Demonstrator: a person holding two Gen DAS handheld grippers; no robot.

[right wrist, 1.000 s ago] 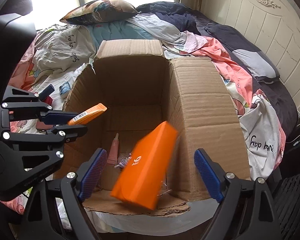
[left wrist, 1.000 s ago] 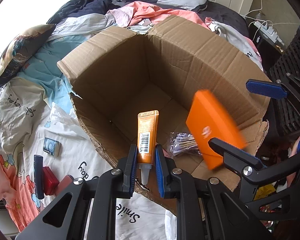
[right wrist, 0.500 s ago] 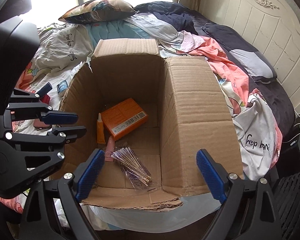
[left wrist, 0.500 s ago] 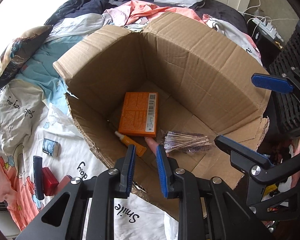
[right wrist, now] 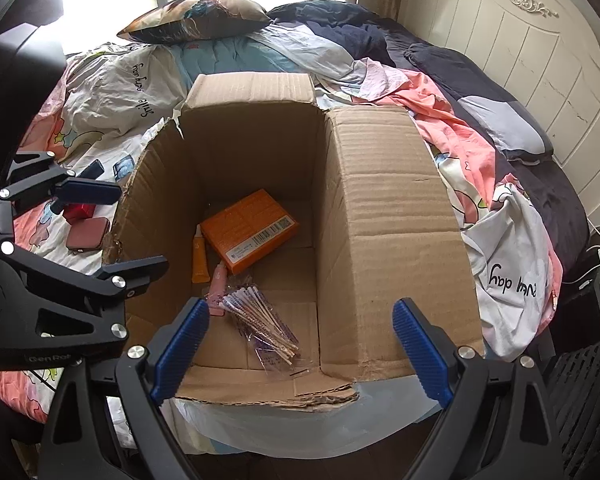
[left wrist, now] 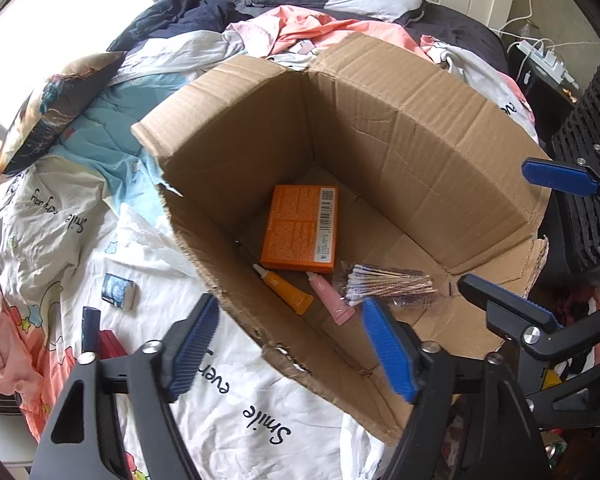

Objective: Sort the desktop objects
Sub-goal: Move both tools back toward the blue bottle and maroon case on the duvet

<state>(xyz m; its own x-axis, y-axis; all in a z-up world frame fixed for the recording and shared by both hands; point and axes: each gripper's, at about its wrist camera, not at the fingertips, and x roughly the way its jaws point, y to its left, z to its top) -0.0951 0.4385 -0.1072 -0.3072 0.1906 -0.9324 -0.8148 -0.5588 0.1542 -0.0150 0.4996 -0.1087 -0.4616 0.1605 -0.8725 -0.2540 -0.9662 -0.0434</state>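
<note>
two tubes (left wrist: 285,289), an orange carton (left wrist: 302,229) and bagged swabs (left wrist: 388,285) lie in the cardboard box (left wrist: 400,128); left gripper (left wrist: 296,344) and right gripper (right wrist: 300,344) gape empty.

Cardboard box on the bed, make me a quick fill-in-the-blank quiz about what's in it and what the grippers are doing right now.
1. The cardboard box holds two tubes, one orange and one ____.
2. The barcoded orange carton lies flat on the box ____.
3. The bag of cotton swabs lies ____ the box.
4. The left gripper and the right gripper are both open and hold ____.

Missing words: pink; floor; inside; nothing
</note>
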